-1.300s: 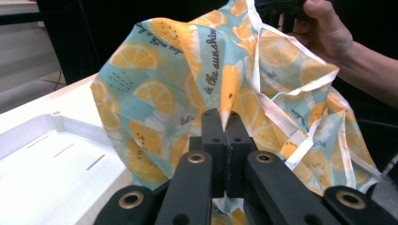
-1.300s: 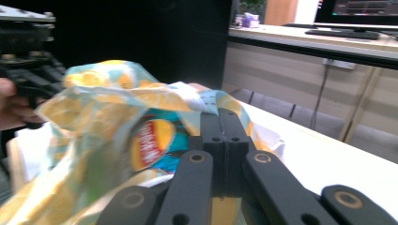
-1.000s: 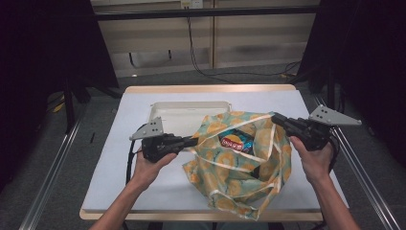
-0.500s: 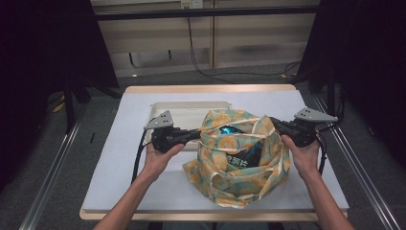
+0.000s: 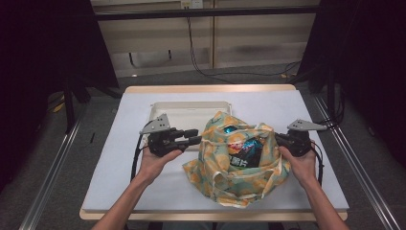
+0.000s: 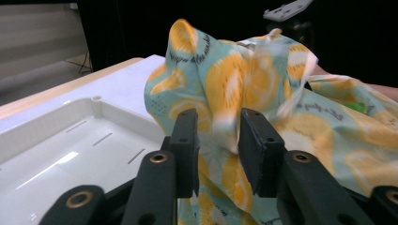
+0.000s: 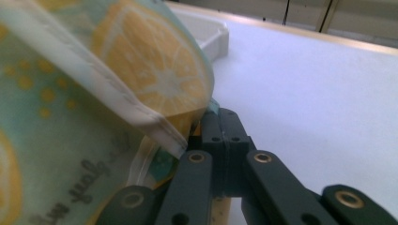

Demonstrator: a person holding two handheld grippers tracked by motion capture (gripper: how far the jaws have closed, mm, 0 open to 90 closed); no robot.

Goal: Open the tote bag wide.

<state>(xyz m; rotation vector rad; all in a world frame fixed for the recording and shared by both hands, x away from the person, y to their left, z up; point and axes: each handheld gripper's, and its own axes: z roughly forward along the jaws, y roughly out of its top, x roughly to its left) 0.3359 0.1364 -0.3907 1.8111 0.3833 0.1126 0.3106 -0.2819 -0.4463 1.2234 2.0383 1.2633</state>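
Left gripper (image 6: 217, 140): jaws stand apart and have just been opening. A fold of the teal fabric bag printed with orange lemon slices (image 6: 244, 89) hangs in the gap between them, and the pads are not pressing on it. In the high view this gripper (image 5: 194, 136) sits level, just beside the bag's left edge, with its tips pointing toward the cloth, and the person's left hand (image 5: 155, 158) grasps its body from below.

Right gripper (image 7: 220, 126): jaws are together, clamped on the edge of the bag (image 7: 94, 93) where the pale seam band runs down to the tips. In the high view it (image 5: 277, 139) meets the bag's right side, held by the right hand (image 5: 299, 160), with the grey three-cornered plate on top.

The bag (image 5: 230, 184) rests slumped on the white-covered table (image 5: 119, 182), near the front middle, its mouth gaping upward. Inside the mouth lies a dark glossy snack packet with a red label (image 5: 242, 148), and a small blue item shows near the back rim; what it is cannot be told.

Behind the bag, touching or just beside its rear edge, lies a shallow white plastic tray (image 5: 182, 112); in the left gripper view its inner floor (image 6: 70, 154) lies to the left of the jaws.
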